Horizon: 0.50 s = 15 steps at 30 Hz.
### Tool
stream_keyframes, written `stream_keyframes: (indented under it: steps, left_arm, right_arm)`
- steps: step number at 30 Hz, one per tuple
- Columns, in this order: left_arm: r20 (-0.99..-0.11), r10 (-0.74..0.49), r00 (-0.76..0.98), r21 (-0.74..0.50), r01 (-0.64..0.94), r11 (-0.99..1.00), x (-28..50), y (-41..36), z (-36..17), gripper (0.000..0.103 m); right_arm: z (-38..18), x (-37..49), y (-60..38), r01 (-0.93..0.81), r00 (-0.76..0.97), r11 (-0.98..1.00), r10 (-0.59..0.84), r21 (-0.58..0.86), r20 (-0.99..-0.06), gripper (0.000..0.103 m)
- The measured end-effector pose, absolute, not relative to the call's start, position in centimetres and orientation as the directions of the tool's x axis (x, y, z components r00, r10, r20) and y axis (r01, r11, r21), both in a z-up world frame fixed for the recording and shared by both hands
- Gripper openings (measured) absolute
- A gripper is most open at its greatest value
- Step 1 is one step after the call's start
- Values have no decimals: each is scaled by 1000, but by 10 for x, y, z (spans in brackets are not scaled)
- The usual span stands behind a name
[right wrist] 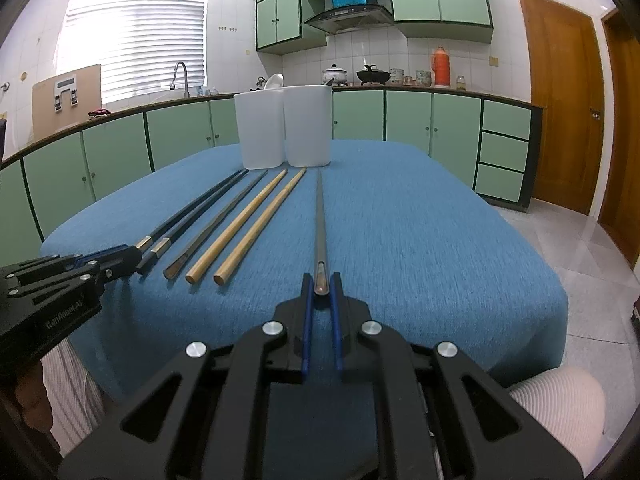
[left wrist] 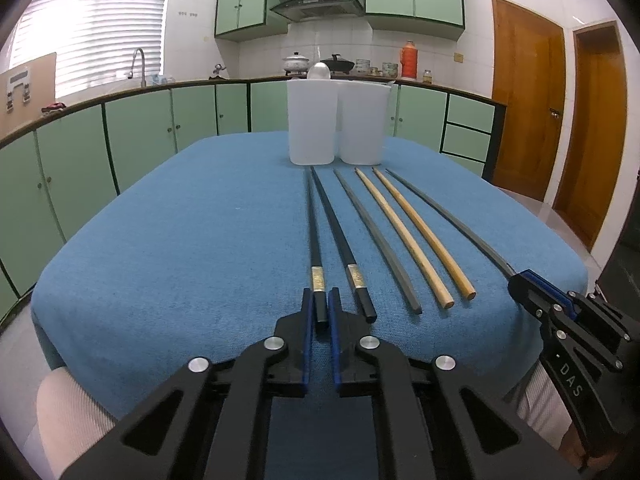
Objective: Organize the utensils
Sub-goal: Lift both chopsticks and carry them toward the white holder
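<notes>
Both thin, stiff, light, likely slippery sticks are taken by their butt ends: the left gripper (left wrist: pixel 321 312) is closed around the leftmost black gold-banded chopstick (left wrist: pixel 314 240) and the right gripper (right wrist: pixel 321 292) around the lone grey chopstick (right wrist: pixel 320 220), each pointing to 12 o'clock.

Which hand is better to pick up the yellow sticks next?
Probably right. The right tool grips the grey stick beside the yellow sticks. The left tool is further away, on the outer black stick.

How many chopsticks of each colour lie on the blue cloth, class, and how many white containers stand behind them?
Black chopsticks with gold bands: 2
Grey chopsticks: 2
Light wooden chopsticks: 2
White containers: 2
Total: 8 things, 6 of them chopsticks.
</notes>
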<state>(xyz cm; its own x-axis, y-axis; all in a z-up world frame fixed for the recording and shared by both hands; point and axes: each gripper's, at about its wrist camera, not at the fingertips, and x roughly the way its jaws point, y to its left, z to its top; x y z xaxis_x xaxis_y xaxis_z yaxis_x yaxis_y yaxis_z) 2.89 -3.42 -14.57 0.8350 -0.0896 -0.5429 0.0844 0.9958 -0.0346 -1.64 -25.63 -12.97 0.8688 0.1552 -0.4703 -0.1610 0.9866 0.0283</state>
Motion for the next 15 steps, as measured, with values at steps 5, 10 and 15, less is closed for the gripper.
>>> stream_keyframes:
  steps: [5,10,15]
  left_arm:
    - [-538,-88,838,-41,78,996,26,-28,-138,6]
    - [-482,-66,874,-8,72,997,19,-25,-116,6]
    - [-408,-63,911,2,70,998,14,-18,-86,6]
  right_arm:
    - [-123,-17,-259,-162,874,986,157,30,-461,7]
    - [-106,-22,-264,-164,891,986,159,25,-425,7]
    - [-77,-26,-272,-171,917,985,162,8,-366,7]
